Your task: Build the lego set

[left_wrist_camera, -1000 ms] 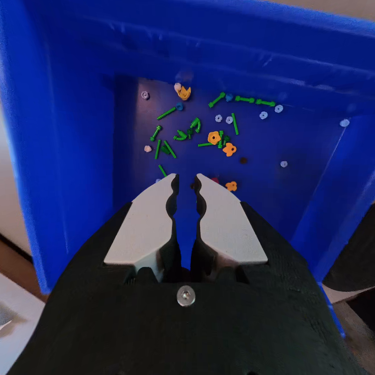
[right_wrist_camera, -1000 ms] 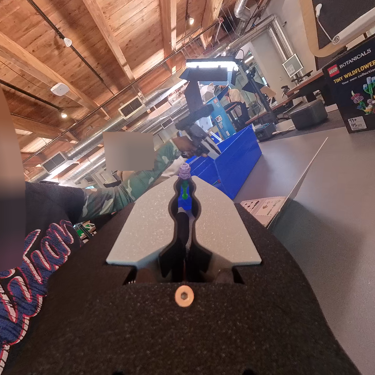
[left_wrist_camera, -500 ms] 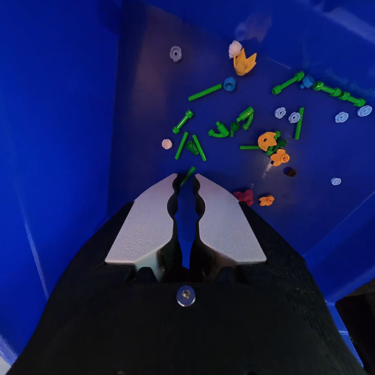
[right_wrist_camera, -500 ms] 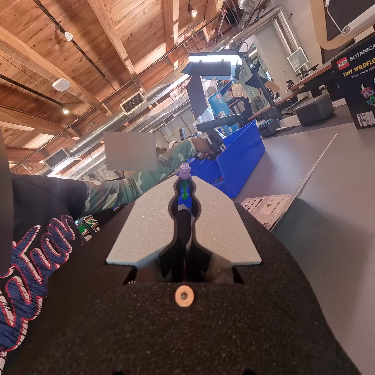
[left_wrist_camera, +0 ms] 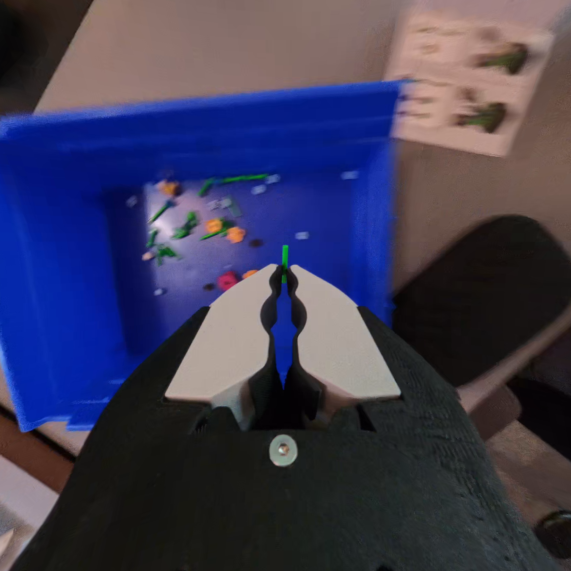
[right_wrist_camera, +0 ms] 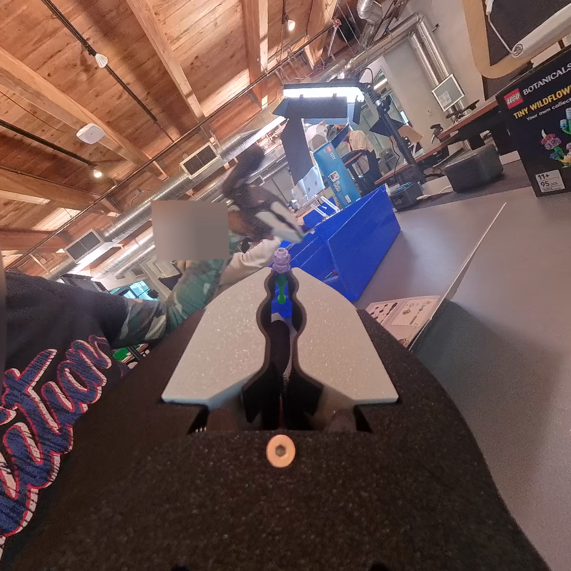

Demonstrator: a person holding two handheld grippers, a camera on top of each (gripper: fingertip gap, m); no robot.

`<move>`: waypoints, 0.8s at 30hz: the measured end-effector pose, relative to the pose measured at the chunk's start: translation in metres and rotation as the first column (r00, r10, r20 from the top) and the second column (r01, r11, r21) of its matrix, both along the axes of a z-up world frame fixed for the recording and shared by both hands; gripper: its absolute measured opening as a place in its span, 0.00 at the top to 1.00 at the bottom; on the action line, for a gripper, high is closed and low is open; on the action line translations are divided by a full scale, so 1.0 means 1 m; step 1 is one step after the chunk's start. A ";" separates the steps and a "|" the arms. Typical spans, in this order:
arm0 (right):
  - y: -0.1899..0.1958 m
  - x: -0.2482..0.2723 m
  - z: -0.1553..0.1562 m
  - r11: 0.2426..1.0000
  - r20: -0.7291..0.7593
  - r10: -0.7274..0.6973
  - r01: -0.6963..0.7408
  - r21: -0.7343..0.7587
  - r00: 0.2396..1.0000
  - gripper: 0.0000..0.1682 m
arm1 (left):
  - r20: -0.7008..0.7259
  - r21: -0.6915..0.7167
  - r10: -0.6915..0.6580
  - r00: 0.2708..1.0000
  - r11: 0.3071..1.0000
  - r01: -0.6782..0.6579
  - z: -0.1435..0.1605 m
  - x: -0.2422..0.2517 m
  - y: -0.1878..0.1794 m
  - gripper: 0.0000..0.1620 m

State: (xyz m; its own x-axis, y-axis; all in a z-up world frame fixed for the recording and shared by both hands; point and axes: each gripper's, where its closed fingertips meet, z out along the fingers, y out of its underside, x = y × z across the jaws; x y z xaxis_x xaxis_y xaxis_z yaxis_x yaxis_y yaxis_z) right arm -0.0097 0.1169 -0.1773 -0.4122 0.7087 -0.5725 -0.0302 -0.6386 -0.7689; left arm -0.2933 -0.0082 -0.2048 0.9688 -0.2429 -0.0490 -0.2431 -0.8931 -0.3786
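Our left gripper (left_wrist_camera: 284, 268) pinches a thin green rod (left_wrist_camera: 285, 258) at its tips, held above the blue bin (left_wrist_camera: 55, 247) where blurred loose pieces (left_wrist_camera: 213, 225) lie on the floor. Our right gripper (right_wrist_camera: 281, 270) is clamped on a green stem (right_wrist_camera: 281, 285) topped with a purple flower (right_wrist_camera: 281, 259), raised over the grey table (right_wrist_camera: 509, 309) near the instruction sheet (right_wrist_camera: 401, 312).

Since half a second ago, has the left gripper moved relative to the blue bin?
Yes. The left gripper has pulled back up out of the blue bin, now holding a green stem piece.
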 end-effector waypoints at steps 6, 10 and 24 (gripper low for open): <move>-0.007 -0.003 -0.002 1.000 0.016 0.021 -0.021 0.018 1.000 0.96 | -0.001 -0.045 -0.379 0.925 0.925 0.378 -0.023 0.169 -0.071 0.98; -0.008 -0.004 -0.004 0.999 0.027 0.014 -0.015 0.035 1.000 0.96 | -0.018 -0.193 -0.394 0.919 0.903 0.383 -0.080 0.185 -0.096 0.97; -0.014 -0.007 -0.008 0.998 0.053 0.033 -0.036 0.056 0.998 0.95 | 0.065 -0.063 -0.393 0.917 0.916 0.397 -0.100 0.187 -0.097 0.98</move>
State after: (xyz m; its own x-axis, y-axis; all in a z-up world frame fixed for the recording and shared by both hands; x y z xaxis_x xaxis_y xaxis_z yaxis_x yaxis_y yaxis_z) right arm -0.0167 0.1033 -0.1854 -0.4077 0.7264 -0.5533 0.0327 -0.5940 -0.8038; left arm -0.1065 -0.1053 -0.3044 0.7939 -0.6074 0.0292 -0.5642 -0.7537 -0.3369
